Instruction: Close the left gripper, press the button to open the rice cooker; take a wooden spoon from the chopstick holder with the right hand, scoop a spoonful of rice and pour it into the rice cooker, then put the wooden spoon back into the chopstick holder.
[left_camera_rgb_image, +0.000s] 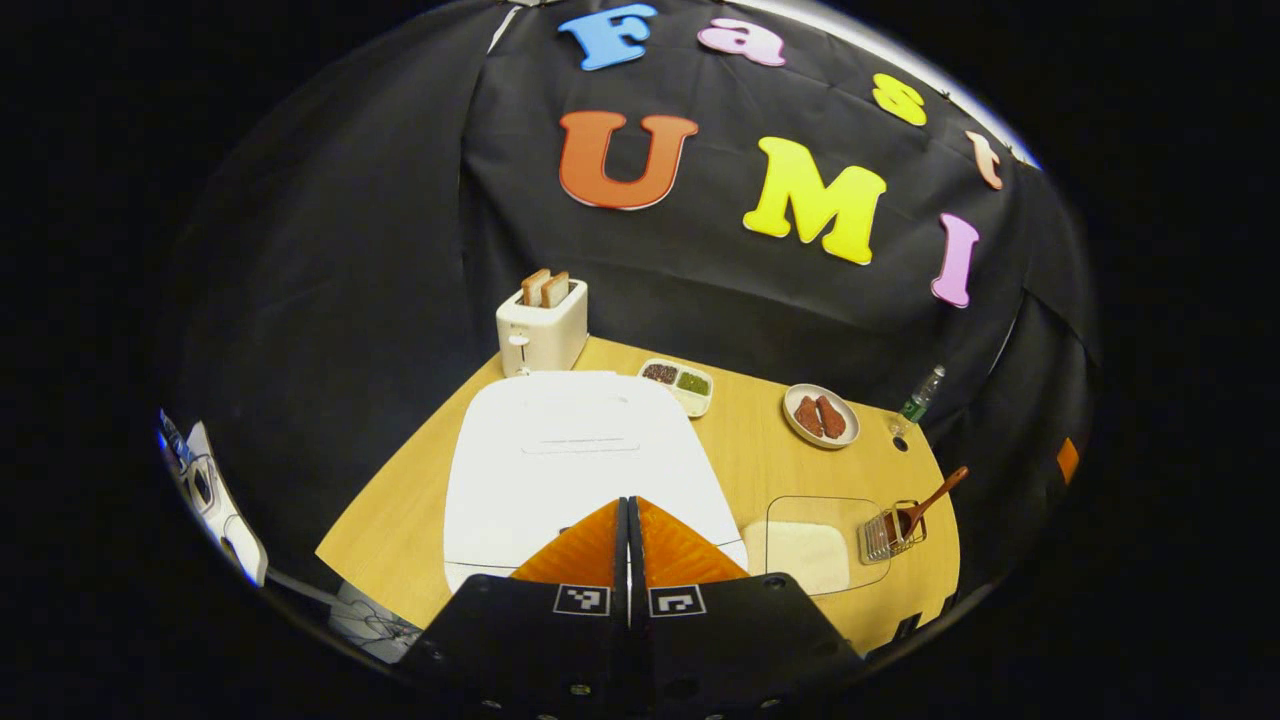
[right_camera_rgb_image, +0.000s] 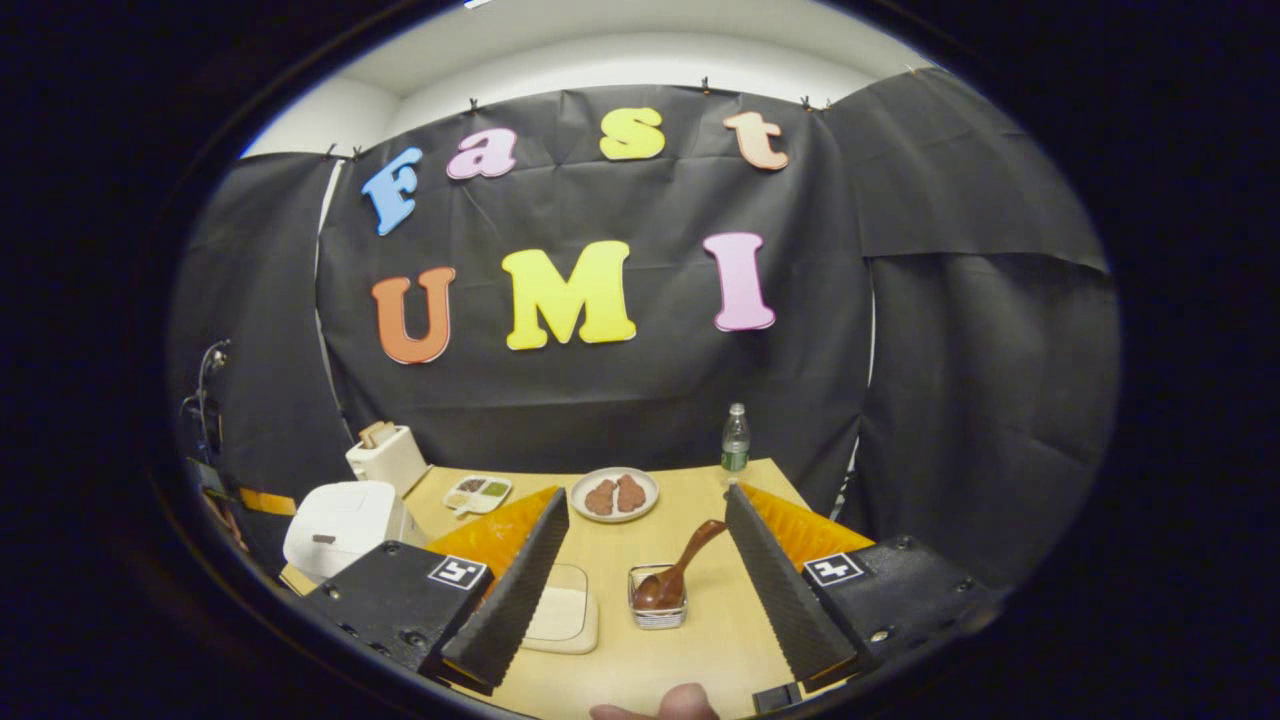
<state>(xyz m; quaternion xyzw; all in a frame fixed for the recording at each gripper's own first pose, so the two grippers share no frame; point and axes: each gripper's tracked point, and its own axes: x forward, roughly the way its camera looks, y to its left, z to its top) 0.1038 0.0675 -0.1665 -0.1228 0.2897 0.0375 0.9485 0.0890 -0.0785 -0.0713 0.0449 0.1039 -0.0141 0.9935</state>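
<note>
1. The white, rounded plastic rice cooker (left_camera_rgb_image: 570, 450) sits with its lid down near the left end of the light wooden table (left_camera_rgb_image: 750, 450). In the right gripper view it shows at the table's left edge (right_camera_rgb_image: 340, 525).
2. The left gripper (left_camera_rgb_image: 628, 545) hangs just above the cooker's front edge, its two fingers pressed together with nothing between them. Whether it touches the lid cannot be told.
3. The brown wooden spoon (right_camera_rgb_image: 680, 568) leans in the small wire-mesh chopstick holder (right_camera_rgb_image: 657, 608), bowl down and handle tilted up to the right. In the left gripper view the same spoon (left_camera_rgb_image: 935, 500) and holder (left_camera_rgb_image: 885, 535) stand near the table's right edge.
4. Just left of the holder lies a clear rectangular plastic container of white rice (right_camera_rgb_image: 565, 612); in the left gripper view it lies (left_camera_rgb_image: 810, 550) between the cooker and the holder.
5. The right gripper (right_camera_rgb_image: 640, 570) is spread wide and empty, its fingers framing the spoon and holder from the near side, apart from both.
6. Behind the cooker stands a cream toaster with two slices of bread sticking up (left_camera_rgb_image: 542, 325).
7. Farther back lie a small white divided dish of dark and green condiments (left_camera_rgb_image: 678, 385) and a round white plate with two brown pieces of food (left_camera_rgb_image: 821, 416).
8. A clear plastic bottle with a green label (right_camera_rgb_image: 735, 440) stands at the table's far edge, beside the plate.
</note>
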